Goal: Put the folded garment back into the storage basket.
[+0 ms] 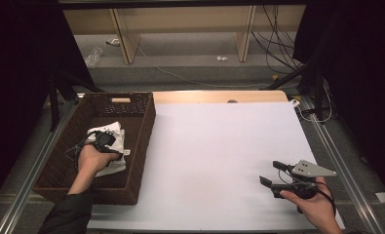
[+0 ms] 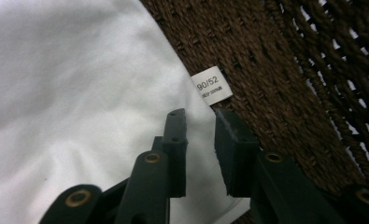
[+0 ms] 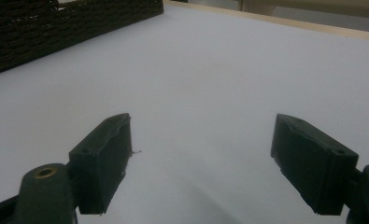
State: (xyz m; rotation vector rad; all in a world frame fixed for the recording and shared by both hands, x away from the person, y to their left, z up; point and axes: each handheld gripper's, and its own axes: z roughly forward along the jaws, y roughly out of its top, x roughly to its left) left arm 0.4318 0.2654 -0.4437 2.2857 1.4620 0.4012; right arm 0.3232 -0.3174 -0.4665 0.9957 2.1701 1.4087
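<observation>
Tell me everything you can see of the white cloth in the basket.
The white cloth is soft, plain fabric, crumpled into a loose heap on the floor of the brown woven basket, toward its right wall. A small white tag printed 90/52 sticks out from its edge onto the weave. The left gripper is right over that edge, jaws a little apart with cloth showing in the gap; whether they pinch it I cannot tell.
</observation>
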